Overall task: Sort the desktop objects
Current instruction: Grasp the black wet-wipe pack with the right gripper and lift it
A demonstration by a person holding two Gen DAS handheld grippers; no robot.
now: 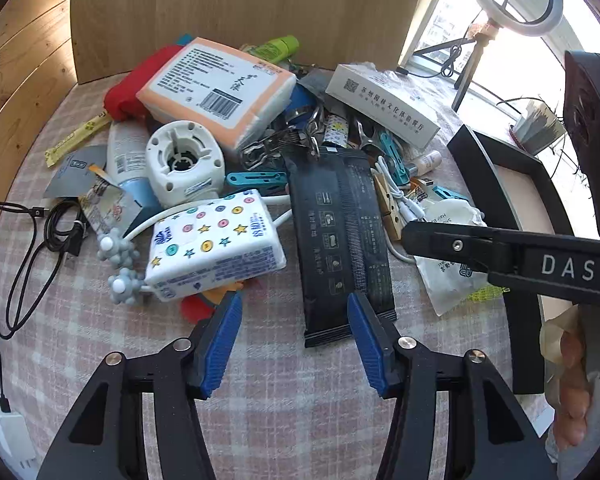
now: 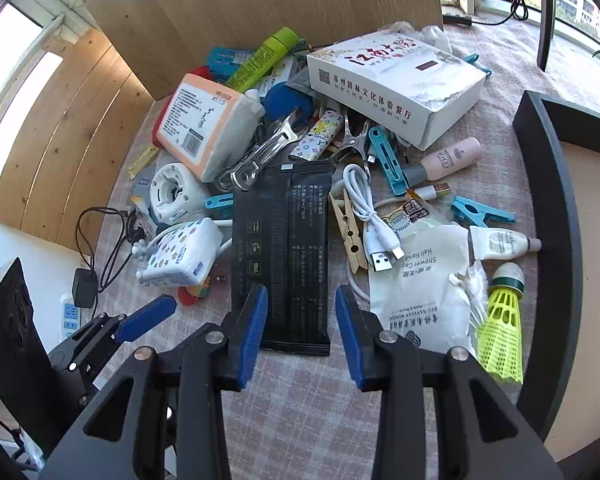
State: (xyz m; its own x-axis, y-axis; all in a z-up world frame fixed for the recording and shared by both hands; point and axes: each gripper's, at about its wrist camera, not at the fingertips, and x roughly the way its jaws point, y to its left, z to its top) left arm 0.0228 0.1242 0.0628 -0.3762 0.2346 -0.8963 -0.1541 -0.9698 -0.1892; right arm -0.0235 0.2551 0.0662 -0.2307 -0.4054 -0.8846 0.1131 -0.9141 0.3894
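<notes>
- The black flat packet (image 2: 284,256) lies lengthwise on the checked cloth of the tabletop (image 2: 300,400), its near end sticking out of the heap toward the near edge; that makes it, I'd guess, the easiest thing to lift first.
- The right hand-held gripper (image 2: 301,332) hangs tilted down over that near end, jaws apart and holding nothing, the packet's end showing between the blue pads.
- The left hand-held gripper (image 1: 295,340) is also spread and empty, hovering over bare cloth between the packet and the patterned tissue pack (image 1: 216,246), seemingly waiting its turn.
- Beside the packet, toward the right edge, lie a wooden clothespin (image 2: 350,236), a coiled white USB cable (image 2: 370,220) and a white shower-cap sachet (image 2: 420,292); a yellow shuttlecock (image 2: 502,324) sits nearer that edge.
- A black-rimmed tray (image 2: 556,216) stands at the right edge, empty where it shows, likely the place for sorted items.
- The heap backs against a wooden board (image 2: 260,0) at the far edge, a white printed box (image 2: 396,84) propped on top.
</notes>
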